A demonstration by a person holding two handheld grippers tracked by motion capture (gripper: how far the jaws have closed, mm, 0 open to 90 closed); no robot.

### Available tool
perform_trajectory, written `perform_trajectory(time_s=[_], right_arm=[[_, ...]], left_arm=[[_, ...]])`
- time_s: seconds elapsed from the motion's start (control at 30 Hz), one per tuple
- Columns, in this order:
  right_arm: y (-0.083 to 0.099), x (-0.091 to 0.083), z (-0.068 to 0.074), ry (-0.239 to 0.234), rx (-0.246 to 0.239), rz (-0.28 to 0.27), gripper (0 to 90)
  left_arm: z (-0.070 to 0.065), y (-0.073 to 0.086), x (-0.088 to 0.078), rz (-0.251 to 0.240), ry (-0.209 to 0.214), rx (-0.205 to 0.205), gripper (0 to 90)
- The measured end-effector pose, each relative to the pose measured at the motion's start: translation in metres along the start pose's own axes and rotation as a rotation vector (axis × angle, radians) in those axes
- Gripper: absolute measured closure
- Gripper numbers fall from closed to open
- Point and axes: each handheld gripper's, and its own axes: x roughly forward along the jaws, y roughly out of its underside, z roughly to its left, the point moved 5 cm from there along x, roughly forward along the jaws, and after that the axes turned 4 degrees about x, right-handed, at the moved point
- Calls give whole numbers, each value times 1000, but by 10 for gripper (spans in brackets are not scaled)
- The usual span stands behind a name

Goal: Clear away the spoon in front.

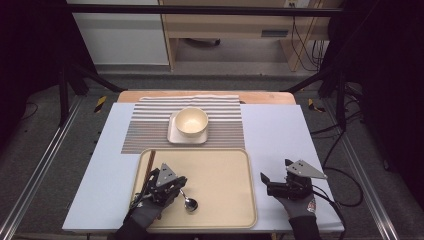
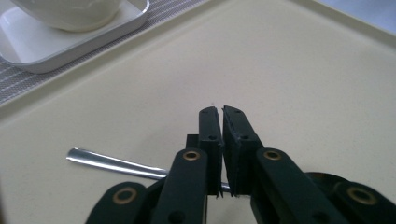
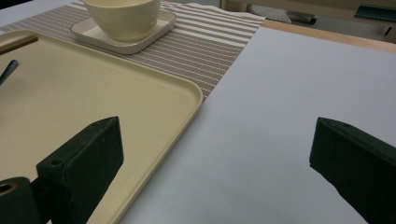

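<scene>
Left tongs level, clamping spoon, right tongs agape

left gripper: jaws closed, aimed toward 2 o'clock, gloved hand entering from 6 o'clock | right gripper: jaws spread wide, aimed toward 9 o'clock, gloved hand underneath

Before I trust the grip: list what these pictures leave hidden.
- Spoon bowl end: left gripper view, behind the left claw.
- Spoon handle: high view, under that claw.
- Chopsticks: right gripper view, cut by the left edge.
- Bowl inside: right gripper view, cut by the top edge.
</scene>
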Motion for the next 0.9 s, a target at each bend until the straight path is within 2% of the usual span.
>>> perform_trajectory(time_s=[0.17,0.4,0.57,0.73,0.9], right_arm=[[0,0,1,-3,2,0,32],[1,1,1,-3,-2,4,32],[1,1,1,-4,-1,3,32],[1,1,1,-4,-2,4,32],[1,0,1,-3,-1,2,32]], left_arm=[[-11,4,6,31,33,24,891],[-17,8,11,71,59,43,892],[-22,11,13,101,97,70,891],[-25,14,14,126,99,90,892],[-24,17,13,143,103,91,892]])
